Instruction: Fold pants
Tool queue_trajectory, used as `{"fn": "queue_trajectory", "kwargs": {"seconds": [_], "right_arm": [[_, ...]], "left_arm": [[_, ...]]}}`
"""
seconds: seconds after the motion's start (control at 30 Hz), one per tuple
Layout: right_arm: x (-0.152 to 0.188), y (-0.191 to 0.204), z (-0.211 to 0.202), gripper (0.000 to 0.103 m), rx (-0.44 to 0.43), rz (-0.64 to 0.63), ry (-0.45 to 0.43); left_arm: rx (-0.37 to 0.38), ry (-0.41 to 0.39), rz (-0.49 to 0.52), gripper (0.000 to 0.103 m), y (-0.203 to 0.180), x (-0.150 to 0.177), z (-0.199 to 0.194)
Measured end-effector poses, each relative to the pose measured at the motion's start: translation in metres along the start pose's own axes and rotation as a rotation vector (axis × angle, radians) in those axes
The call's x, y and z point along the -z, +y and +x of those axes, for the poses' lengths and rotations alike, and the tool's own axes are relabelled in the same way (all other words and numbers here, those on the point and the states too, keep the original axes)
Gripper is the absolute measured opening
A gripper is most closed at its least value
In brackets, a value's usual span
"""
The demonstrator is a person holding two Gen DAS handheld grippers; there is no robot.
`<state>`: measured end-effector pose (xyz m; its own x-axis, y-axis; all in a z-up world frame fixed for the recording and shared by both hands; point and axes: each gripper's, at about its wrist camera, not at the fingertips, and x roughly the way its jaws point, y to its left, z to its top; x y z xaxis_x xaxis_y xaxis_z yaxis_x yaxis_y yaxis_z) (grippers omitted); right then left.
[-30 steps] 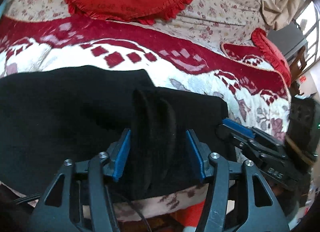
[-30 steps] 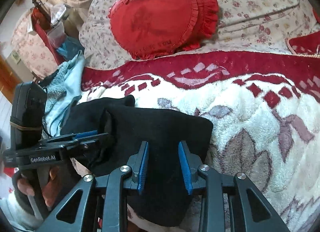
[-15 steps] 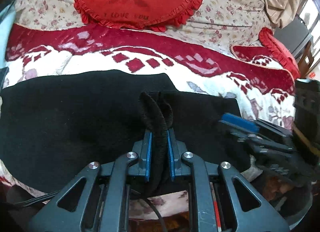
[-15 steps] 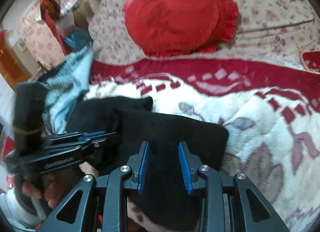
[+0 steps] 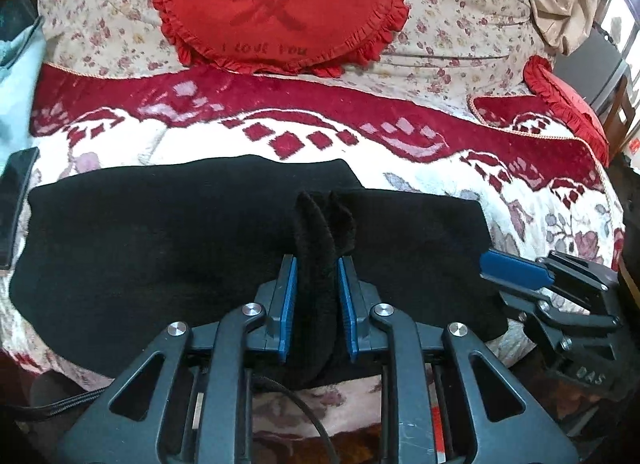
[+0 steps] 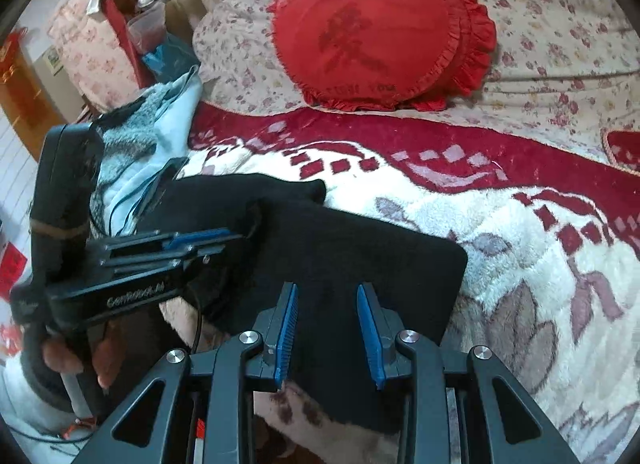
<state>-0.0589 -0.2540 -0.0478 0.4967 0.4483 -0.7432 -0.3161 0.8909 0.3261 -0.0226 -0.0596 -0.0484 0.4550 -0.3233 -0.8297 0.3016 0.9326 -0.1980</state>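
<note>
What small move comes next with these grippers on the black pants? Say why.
Probably close the right gripper on the pants. Its pads stand apart with flat black fabric between them and seem to grip nothing. The left gripper pinches a raised ridge of the cloth, though its jaws are opening slightly. Both likely need a hold before the fold.

A: What can't be made out?
B: The near hem of the black pants (image 5: 160, 248) is hidden behind the left gripper (image 5: 317, 296) frame.
A: Anything else?
B: A dark flat object (image 5: 14, 199) is cut off at the left edge; the red cushion's (image 6: 376, 35) lettering is blurred.
</note>
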Motion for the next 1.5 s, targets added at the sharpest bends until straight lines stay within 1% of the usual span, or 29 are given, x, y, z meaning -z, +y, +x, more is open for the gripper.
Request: {"fn": "queue_trajectory", "kwargs": {"seconds": [0.17, 0.33, 0.37, 0.4, 0.43, 0.5, 0.6, 0.8, 0.93, 1.1, 1.2, 1.4, 1.5], "right_arm": [[0.008, 0.014, 0.0, 0.03, -0.012, -0.027, 0.013], [0.021, 0.02, 0.022, 0.031, -0.031, -0.032, 0.071], [0.024, 0.021, 0.029, 0.031, -0.035, -0.028, 0.09], [0.027, 0.021, 0.036, 0.031, -0.031, -0.025, 0.1], [0.028, 0.023, 0.036, 0.031, -0.025, -0.029, 0.085], [0.025, 0.028, 0.034, 0.031, -0.025, -0.04, 0.098], [0.019, 0.033, 0.031, 0.03, -0.028, -0.054, 0.106], [0.002, 0.05, 0.033, 0.03, -0.035, -0.096, 0.083], [-0.013, 0.063, 0.048, 0.03, -0.04, -0.128, 0.077], [-0.024, 0.076, 0.078, 0.03, -0.066, -0.143, 0.118], [-0.028, 0.082, 0.088, 0.03, -0.082, -0.15, 0.126], [-0.031, 0.089, 0.088, 0.03, -0.089, -0.162, 0.127], [-0.033, 0.088, 0.08, 0.03, -0.085, -0.149, 0.116]], "left_arm": [[-0.025, -0.015, 0.0, 0.018, 0.003, 0.005, -0.008], [-0.026, -0.011, -0.031, 0.019, 0.011, 0.01, -0.014], [-0.025, -0.007, -0.038, 0.023, 0.012, 0.011, -0.014], [-0.02, -0.003, -0.05, 0.031, 0.015, 0.012, -0.014], [-0.02, -0.007, -0.062, 0.04, 0.017, 0.013, -0.016], [-0.024, -0.028, -0.081, 0.044, 0.022, 0.015, -0.021], [-0.033, -0.036, -0.098, 0.044, 0.03, 0.016, -0.026], [-0.056, -0.041, -0.128, 0.044, 0.047, 0.022, -0.034], [-0.065, -0.041, -0.161, 0.044, 0.061, 0.026, -0.04], [-0.092, -0.045, -0.204, 0.044, 0.078, 0.032, -0.046], [-0.1, -0.045, -0.226, 0.044, 0.086, 0.034, -0.047], [-0.102, -0.043, -0.26, 0.044, 0.096, 0.036, -0.046], [-0.103, -0.042, -0.268, 0.044, 0.1, 0.036, -0.045]]}}
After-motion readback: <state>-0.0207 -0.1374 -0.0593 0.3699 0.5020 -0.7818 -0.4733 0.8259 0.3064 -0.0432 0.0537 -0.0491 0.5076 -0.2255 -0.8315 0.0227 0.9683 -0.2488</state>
